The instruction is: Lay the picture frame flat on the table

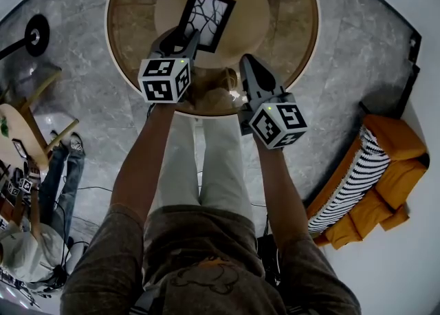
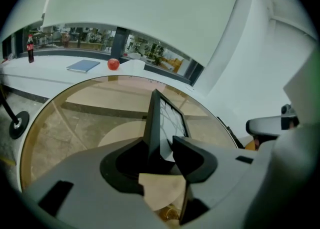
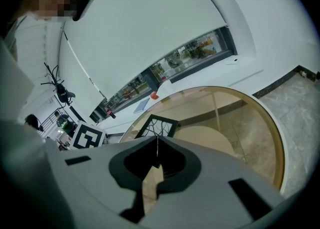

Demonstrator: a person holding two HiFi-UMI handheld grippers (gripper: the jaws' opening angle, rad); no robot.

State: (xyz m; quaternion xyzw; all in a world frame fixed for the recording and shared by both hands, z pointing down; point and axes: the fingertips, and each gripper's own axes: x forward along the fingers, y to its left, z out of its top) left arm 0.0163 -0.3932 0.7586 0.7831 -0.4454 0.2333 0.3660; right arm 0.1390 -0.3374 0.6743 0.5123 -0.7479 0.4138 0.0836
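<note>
Head view: left gripper (image 1: 187, 37) at frame (image 1: 206, 18) on table (image 1: 302, 38), right gripper (image 1: 246, 60) nearby; left gripper view: jaws apart w/ frame edge-up btwn them, so prob. best tip it down slowly; right gripper view: jaws closed, empty, frame just ahead.

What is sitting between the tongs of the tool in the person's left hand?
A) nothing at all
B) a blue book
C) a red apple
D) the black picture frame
D: in the left gripper view the black picture frame shows edge-on between the left tongs, which stand apart with a gap beside the frame.
</note>
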